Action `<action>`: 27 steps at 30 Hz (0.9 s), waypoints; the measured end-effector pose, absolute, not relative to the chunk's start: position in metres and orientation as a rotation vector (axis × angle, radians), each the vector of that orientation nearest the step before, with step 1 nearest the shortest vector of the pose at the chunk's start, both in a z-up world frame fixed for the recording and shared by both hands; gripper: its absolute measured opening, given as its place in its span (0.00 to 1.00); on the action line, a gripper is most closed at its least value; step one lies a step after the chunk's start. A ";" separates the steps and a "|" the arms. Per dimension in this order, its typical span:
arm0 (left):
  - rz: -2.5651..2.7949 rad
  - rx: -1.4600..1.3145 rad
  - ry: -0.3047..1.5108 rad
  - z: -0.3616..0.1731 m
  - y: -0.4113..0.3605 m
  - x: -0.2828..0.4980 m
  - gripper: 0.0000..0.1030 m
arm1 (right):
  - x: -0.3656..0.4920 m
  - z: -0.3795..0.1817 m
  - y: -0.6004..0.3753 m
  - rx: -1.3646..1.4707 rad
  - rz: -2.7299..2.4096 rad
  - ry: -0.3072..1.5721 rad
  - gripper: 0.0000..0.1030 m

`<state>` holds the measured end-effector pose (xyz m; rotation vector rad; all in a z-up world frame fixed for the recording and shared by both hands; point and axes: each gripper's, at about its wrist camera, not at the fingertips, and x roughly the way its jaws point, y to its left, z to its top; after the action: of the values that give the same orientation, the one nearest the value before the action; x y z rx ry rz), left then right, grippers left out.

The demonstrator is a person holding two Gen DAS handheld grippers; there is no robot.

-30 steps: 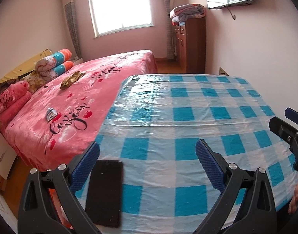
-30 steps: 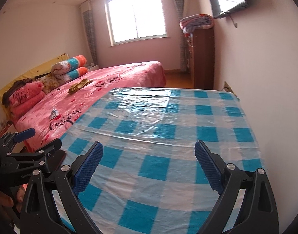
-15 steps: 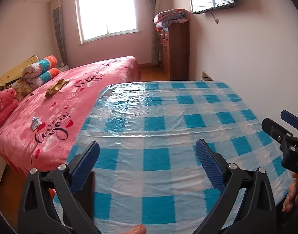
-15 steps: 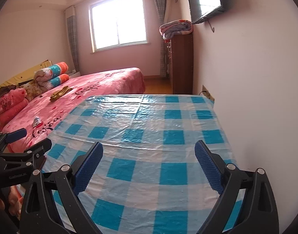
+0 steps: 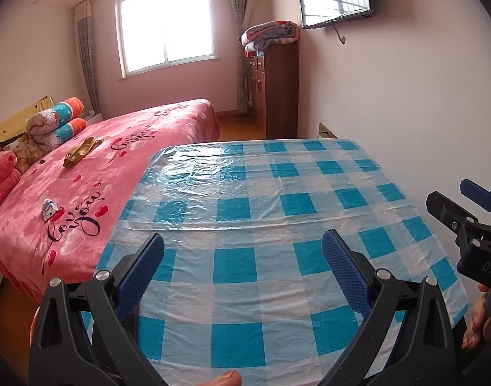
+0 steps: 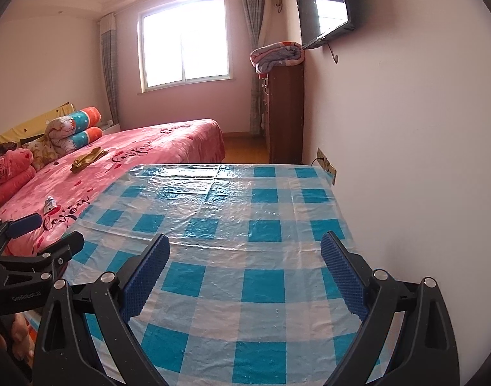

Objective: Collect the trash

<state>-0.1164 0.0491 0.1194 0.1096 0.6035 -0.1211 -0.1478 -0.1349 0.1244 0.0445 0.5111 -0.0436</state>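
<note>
On the far left, the bed with the pink fleece blanket printed with hearts and script (image 5: 142,148) carries the only pieces that look like trash: a small crumpled white-and-blue wrapper (image 5: 49,209) near the blanket's near edge, and farther up a crinkled gold foil wrapper (image 5: 81,152), well apart from each other. Just beside the bed stands the surface under a blue-and-white checked plastic cloth (image 5: 268,212), and no scrap shows on the part of it in view. The left gripper (image 5: 242,263) hangs over the near edge of that cloth with its blue-padded fingers spread wide and nothing between them. To its right the right gripper (image 6: 245,265) hovers at much the same height over the cloth, close to the pale wall, its fingers likewise wide apart and empty. No bin or bag shows in either view, so where trash should end up cannot be told. As a judgement, the step in hand is searching or approaching rather than grasping: the nearer wrapper lies left of both grippers, so a pick would call for swinging the left gripper over the blanket, lowering it, and pinching lightly, since the soft fleece will give under the fingers.
</note>
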 end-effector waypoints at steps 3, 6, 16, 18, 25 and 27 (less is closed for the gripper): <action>-0.127 0.103 0.599 0.121 0.049 -0.119 0.96 | -0.153 0.127 -0.132 0.028 -0.050 0.502 0.91; -0.130 0.100 0.588 0.124 0.049 -0.124 0.96 | -0.158 0.131 -0.130 0.016 -0.055 0.490 0.91; -0.135 0.101 0.549 0.132 0.051 -0.133 0.96 | -0.163 0.136 -0.127 -0.002 -0.063 0.480 0.92; -0.143 0.095 0.545 0.133 0.052 -0.134 0.96 | -0.163 0.137 -0.127 -0.005 -0.063 0.481 0.92; -0.156 0.085 0.557 0.130 0.053 -0.131 0.96 | -0.161 0.135 -0.129 -0.005 -0.063 0.496 0.92; -0.158 0.083 0.563 0.129 0.054 -0.129 0.96 | -0.159 0.134 -0.131 0.000 -0.060 0.501 0.92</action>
<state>-0.1288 0.0535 0.1290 0.0831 0.5628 -0.1577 -0.1591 -0.1306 0.1343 -0.0003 0.5014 -0.0599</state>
